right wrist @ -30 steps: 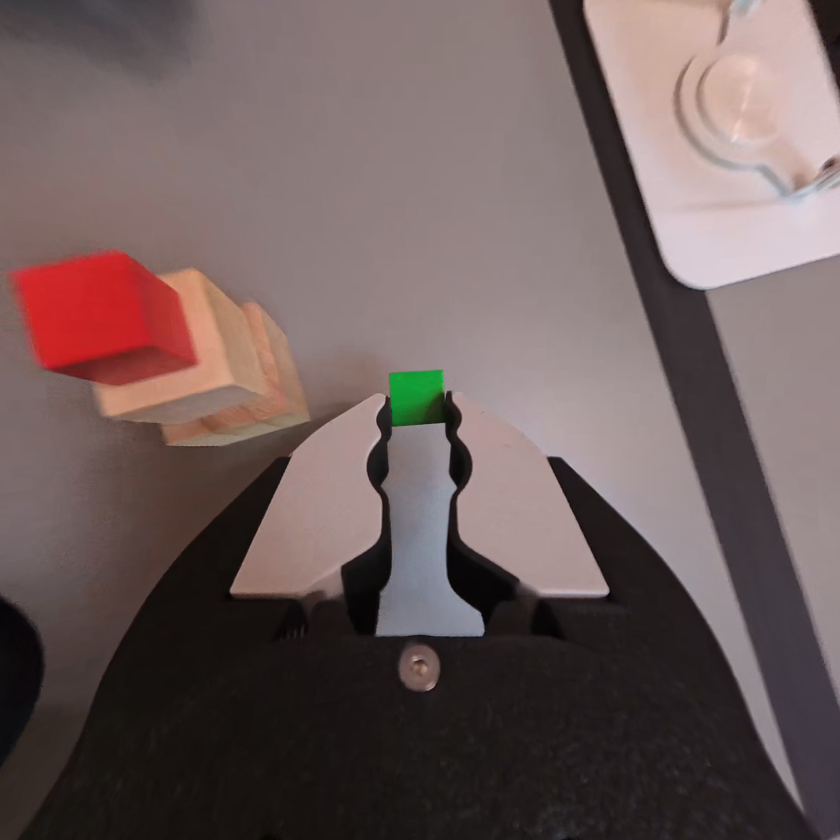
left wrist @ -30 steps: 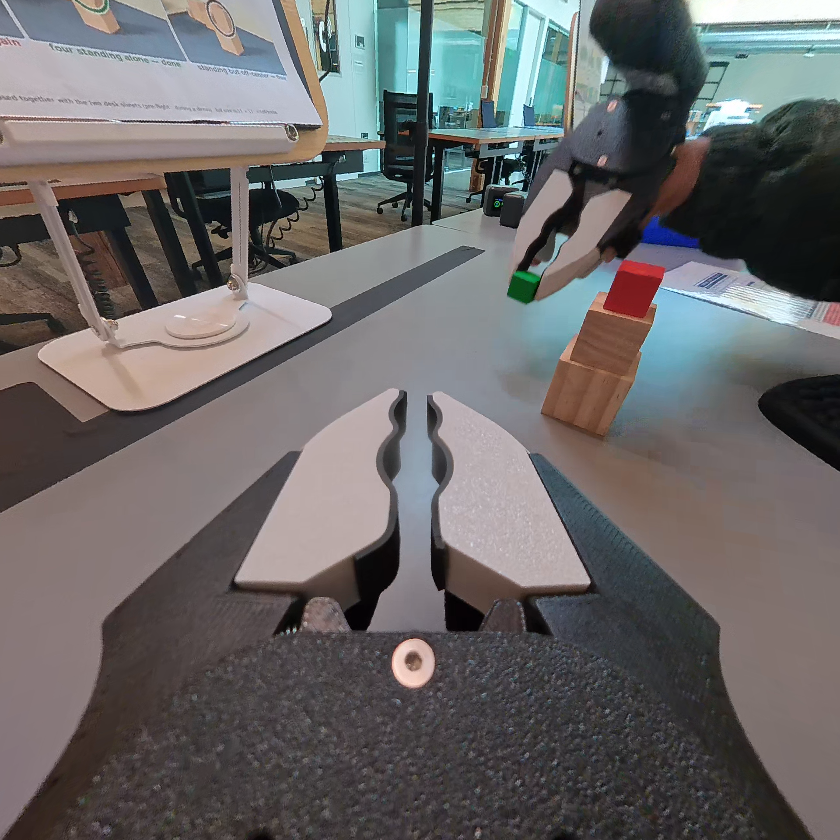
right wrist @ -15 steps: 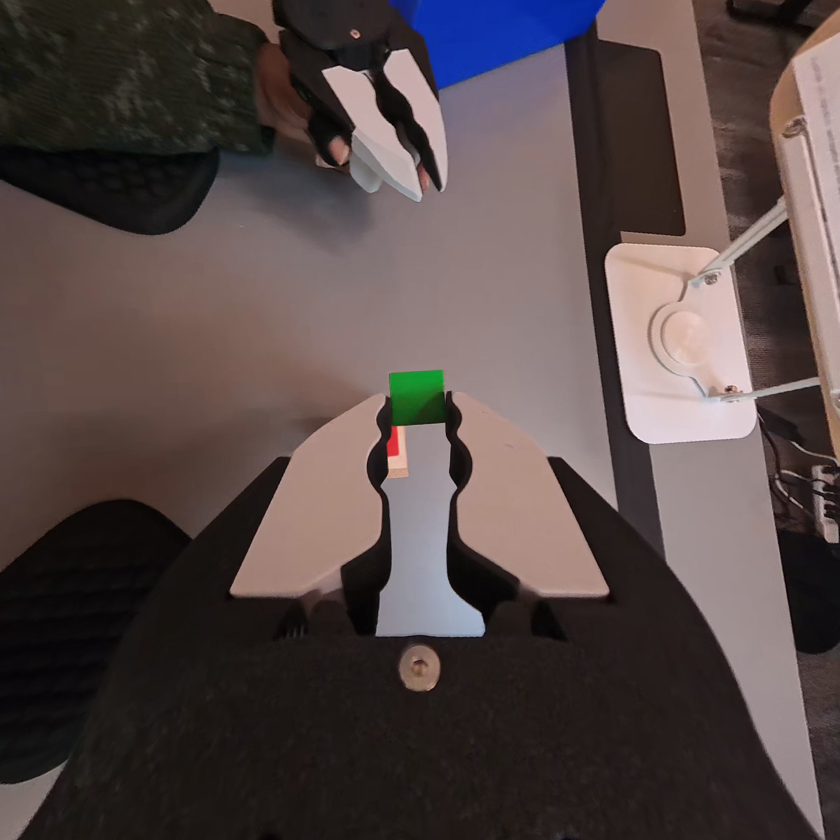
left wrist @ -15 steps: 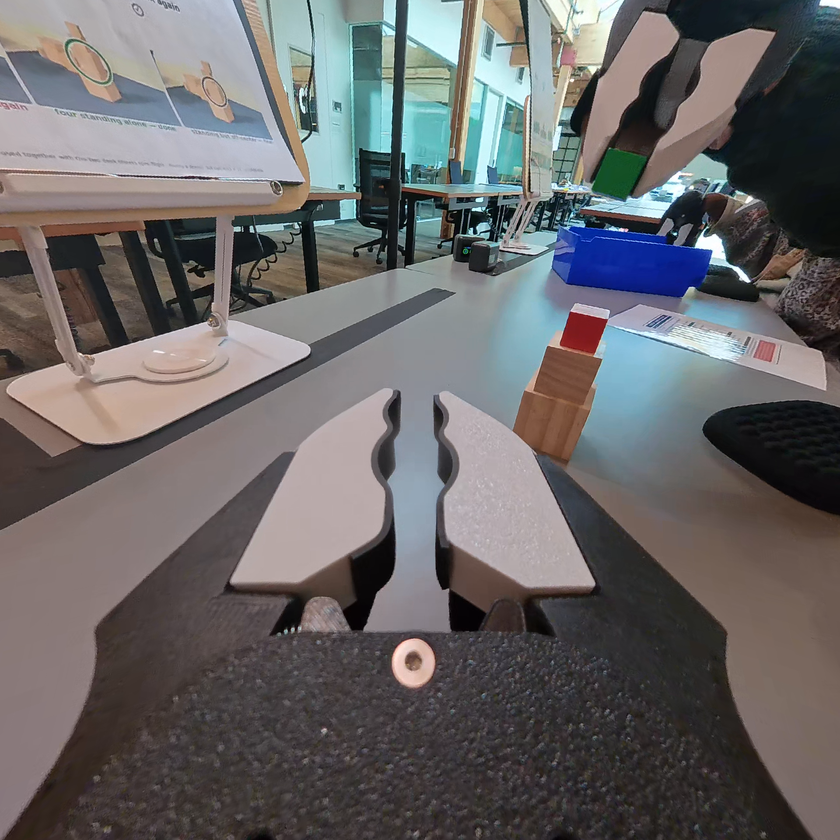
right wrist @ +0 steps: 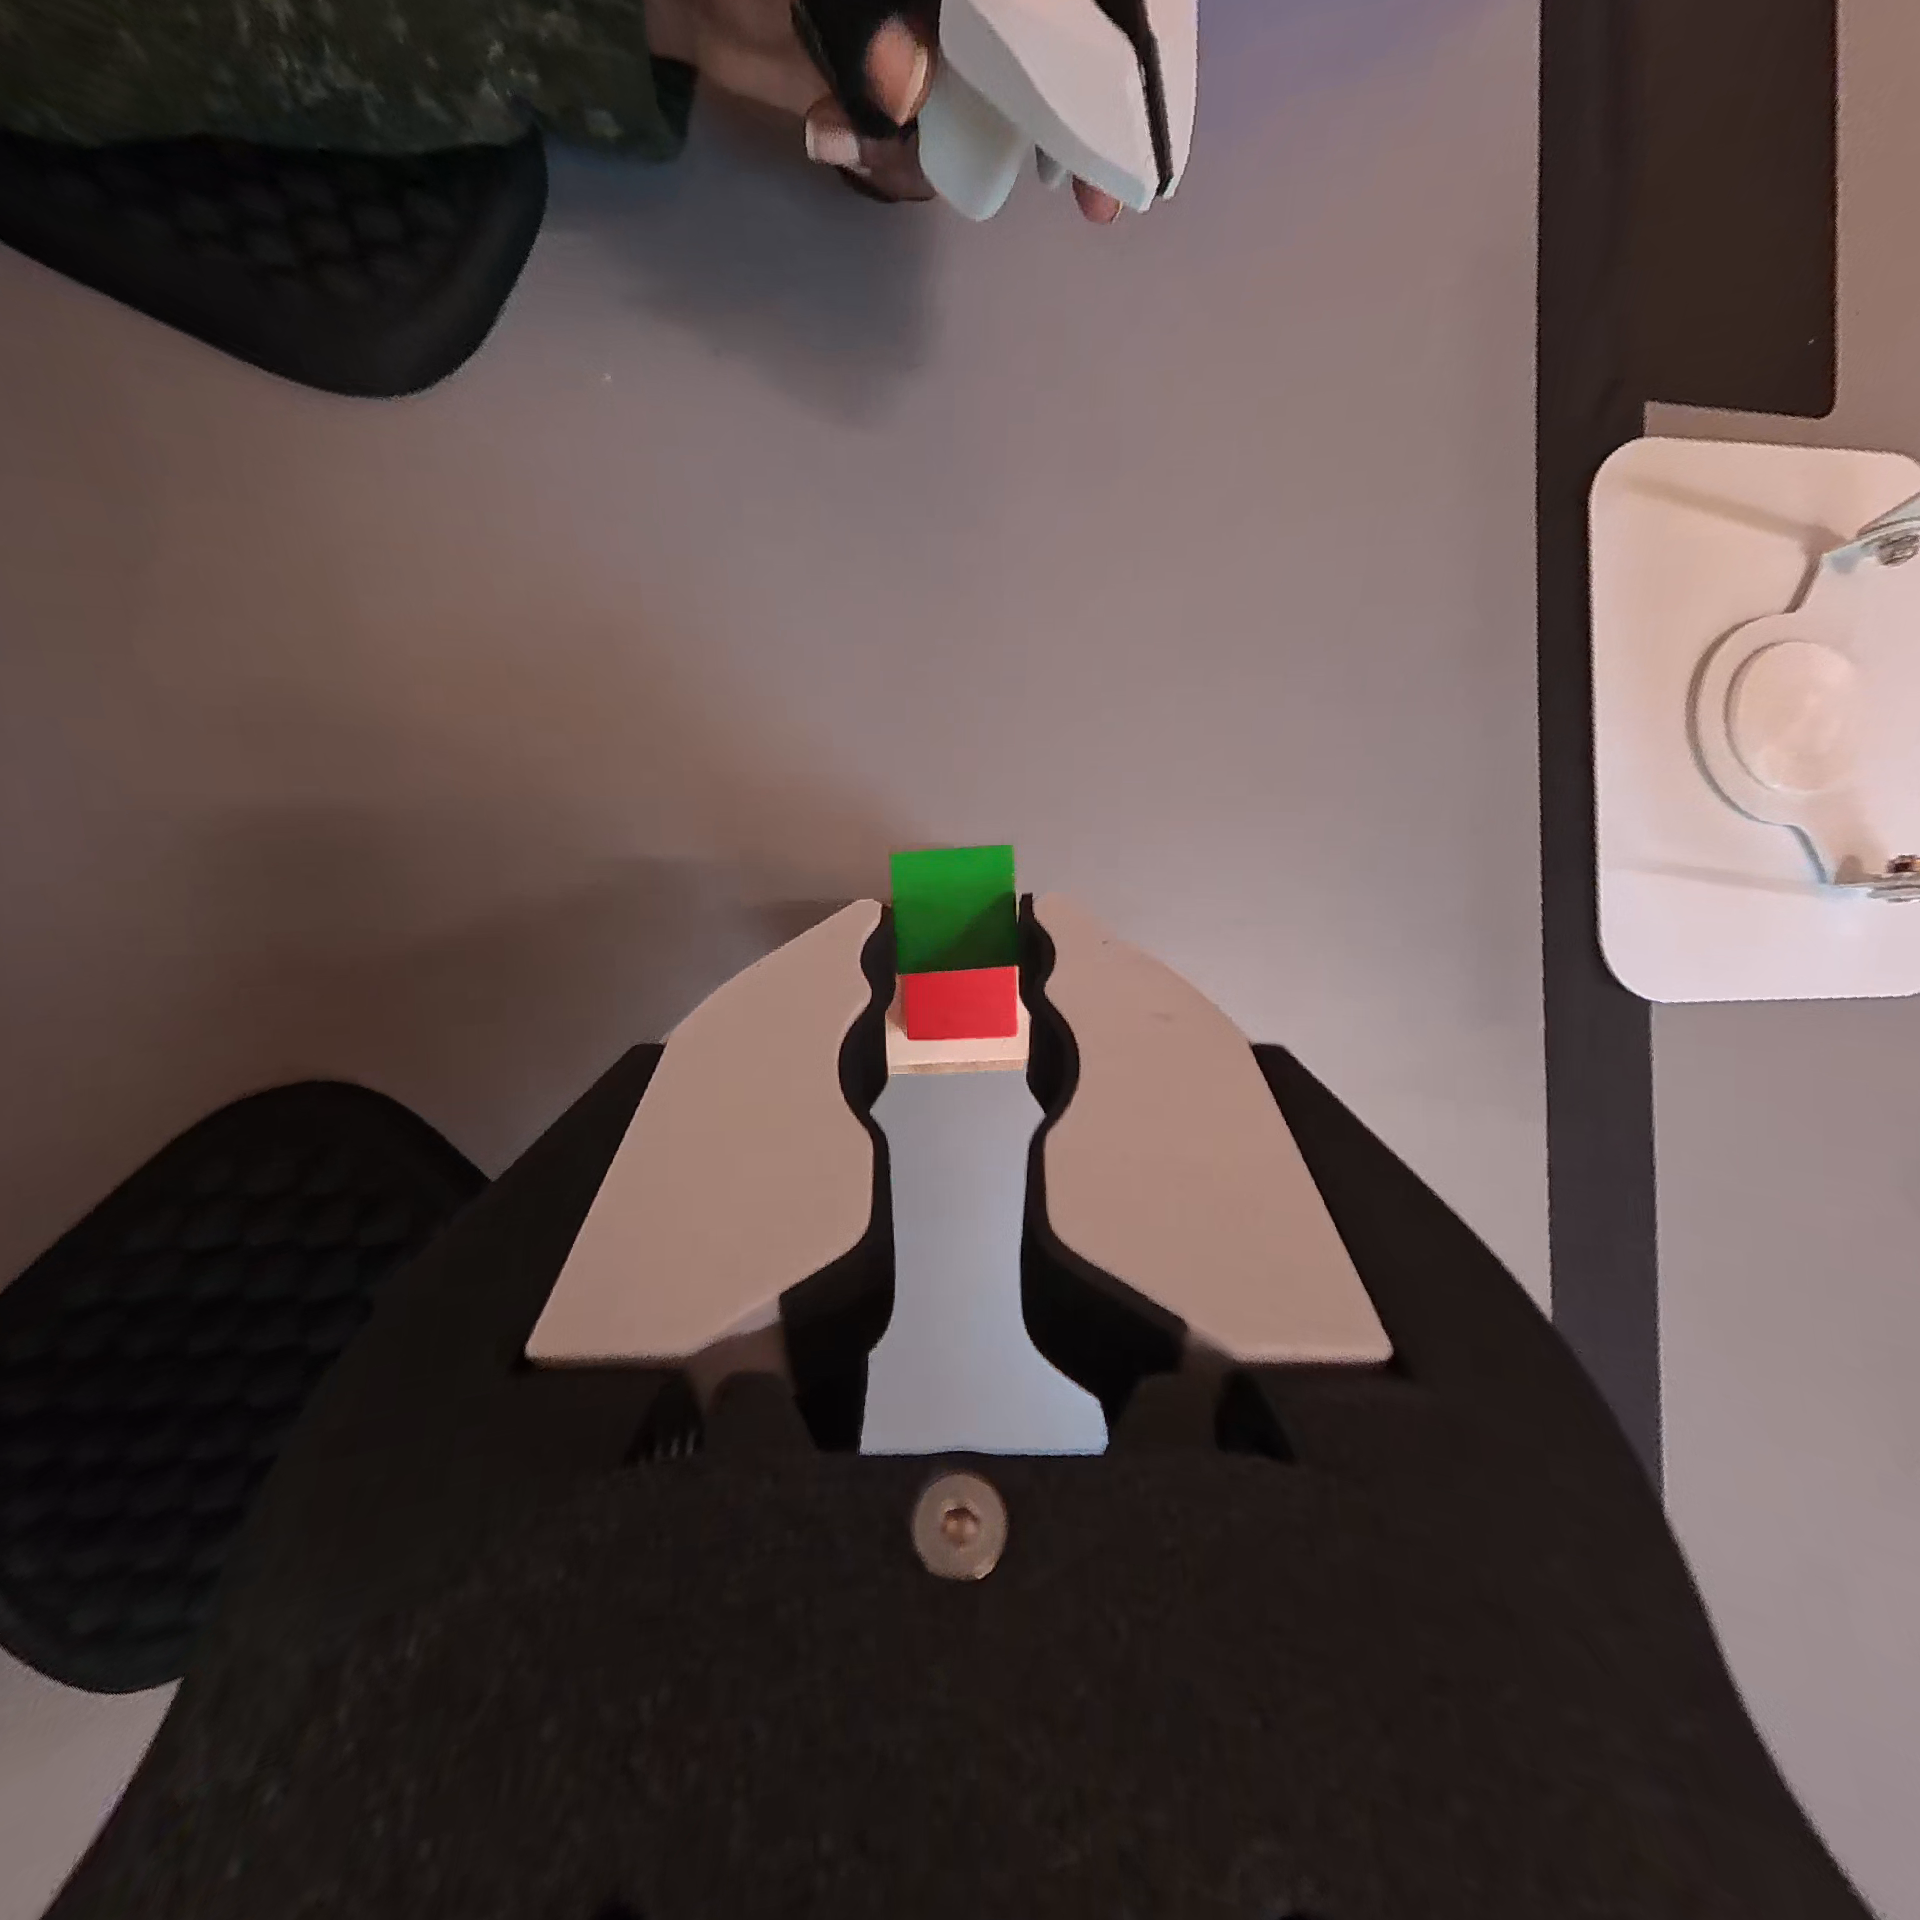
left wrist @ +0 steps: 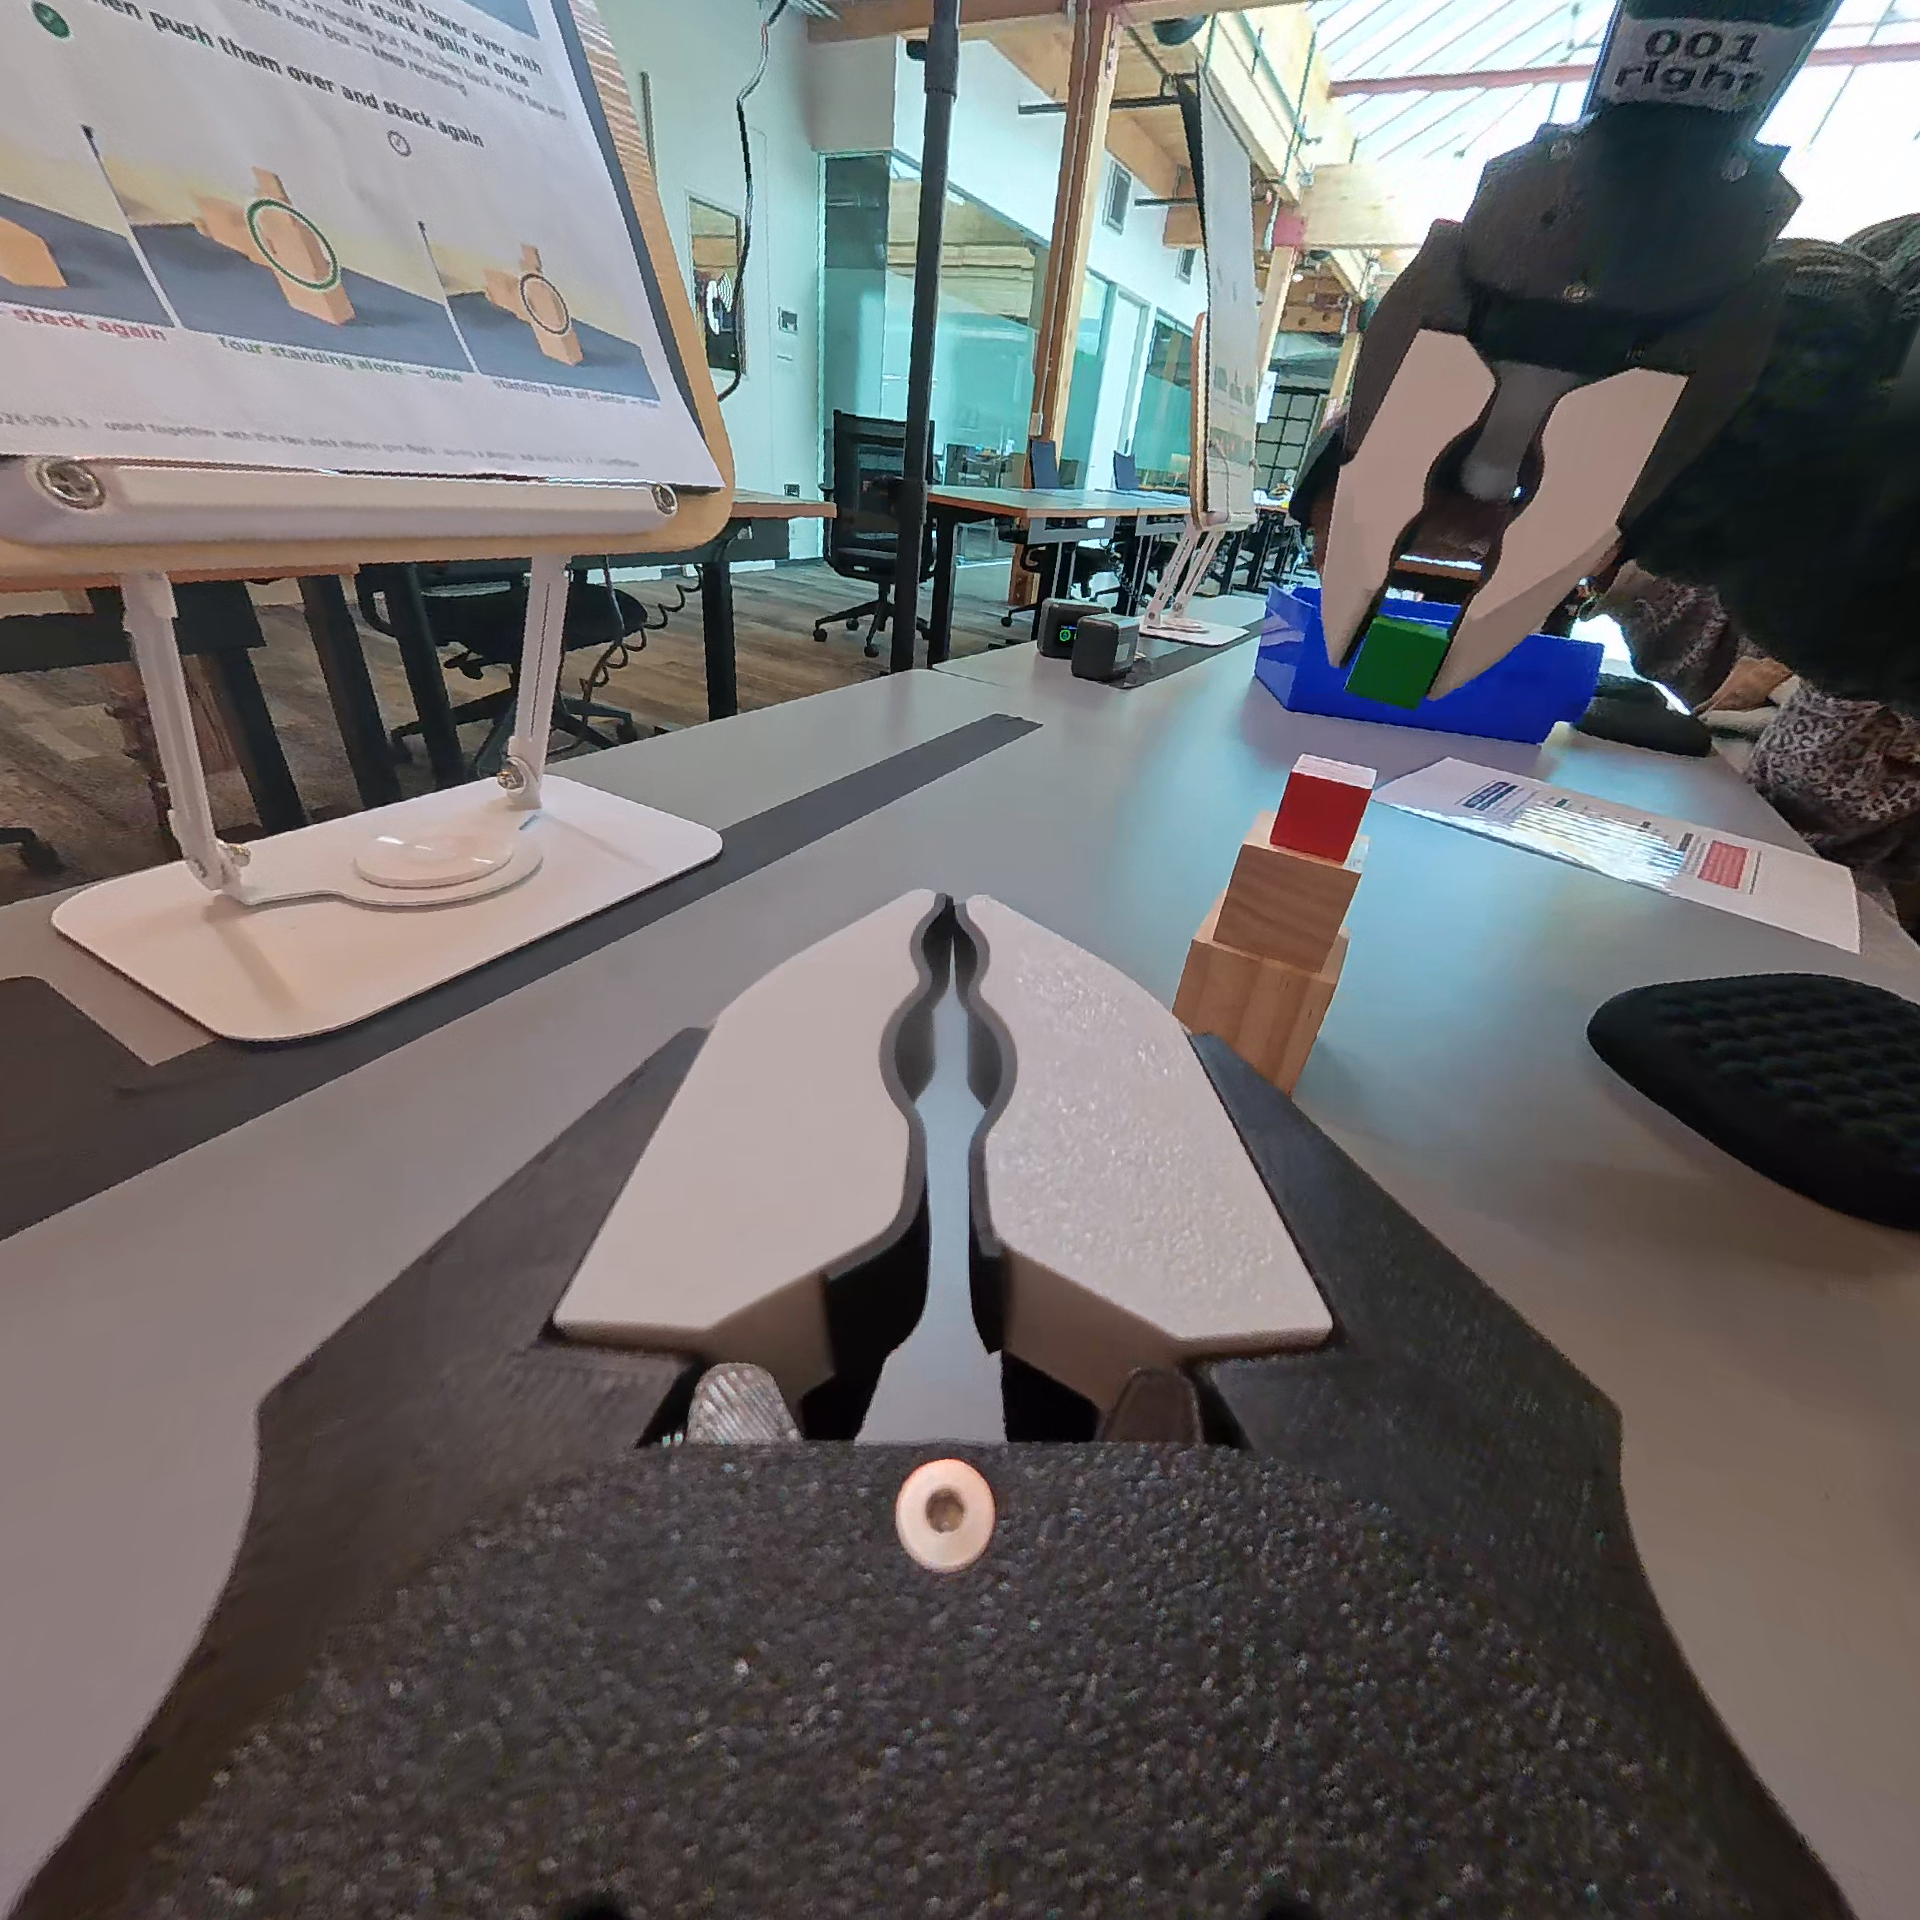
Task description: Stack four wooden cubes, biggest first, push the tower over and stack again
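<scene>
Shutting since before, left tongs (left wrist: pixel 951 920) grip nothing.

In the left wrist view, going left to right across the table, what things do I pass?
White stand base → shut left tongs → stack of two wooden blocks topped by a red cube → printed paper sheet → black mesh pad.
</scene>
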The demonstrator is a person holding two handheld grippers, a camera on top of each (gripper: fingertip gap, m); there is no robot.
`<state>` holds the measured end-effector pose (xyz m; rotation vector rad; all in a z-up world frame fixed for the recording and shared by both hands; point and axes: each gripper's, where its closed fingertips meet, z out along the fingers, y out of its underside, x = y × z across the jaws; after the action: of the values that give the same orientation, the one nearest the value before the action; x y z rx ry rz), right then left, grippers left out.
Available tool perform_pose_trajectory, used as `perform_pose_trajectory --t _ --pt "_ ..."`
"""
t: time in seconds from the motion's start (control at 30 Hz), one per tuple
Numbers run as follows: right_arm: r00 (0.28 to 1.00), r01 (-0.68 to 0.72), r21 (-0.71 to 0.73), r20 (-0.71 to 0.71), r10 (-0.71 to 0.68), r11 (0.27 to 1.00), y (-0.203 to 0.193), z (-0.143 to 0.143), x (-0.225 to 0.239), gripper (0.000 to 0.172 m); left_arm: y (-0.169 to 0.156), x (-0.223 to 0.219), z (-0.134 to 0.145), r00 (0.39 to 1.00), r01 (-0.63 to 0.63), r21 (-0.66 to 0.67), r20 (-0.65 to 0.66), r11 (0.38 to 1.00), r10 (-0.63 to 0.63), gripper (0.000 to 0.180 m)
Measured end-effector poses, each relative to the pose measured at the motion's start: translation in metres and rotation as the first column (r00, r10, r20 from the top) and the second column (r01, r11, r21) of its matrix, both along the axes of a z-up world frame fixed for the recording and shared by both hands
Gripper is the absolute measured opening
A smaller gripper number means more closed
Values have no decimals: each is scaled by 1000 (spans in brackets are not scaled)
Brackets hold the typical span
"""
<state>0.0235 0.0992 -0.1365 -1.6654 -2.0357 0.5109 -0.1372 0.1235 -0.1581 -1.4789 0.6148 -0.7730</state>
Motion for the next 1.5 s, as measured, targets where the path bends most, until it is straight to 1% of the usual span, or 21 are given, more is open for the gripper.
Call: perform_pose_trajectory --t 0.23,0.53,1.5 --pt "999 20 -10 49 -19 1000 4 -15 9 23 1 0 -2 1000 -5 -7 -8 1000 5 0" --pt "998 38 -22 50 -37 999 6 -24 10 23 1 0 -4 1000 -8 -13 -11 1000 7 0" --pt "998 43 -5 39 -43 999 6 -29 12 23 2 0 -4 1000 -10 -15 -10 1000 10 0"
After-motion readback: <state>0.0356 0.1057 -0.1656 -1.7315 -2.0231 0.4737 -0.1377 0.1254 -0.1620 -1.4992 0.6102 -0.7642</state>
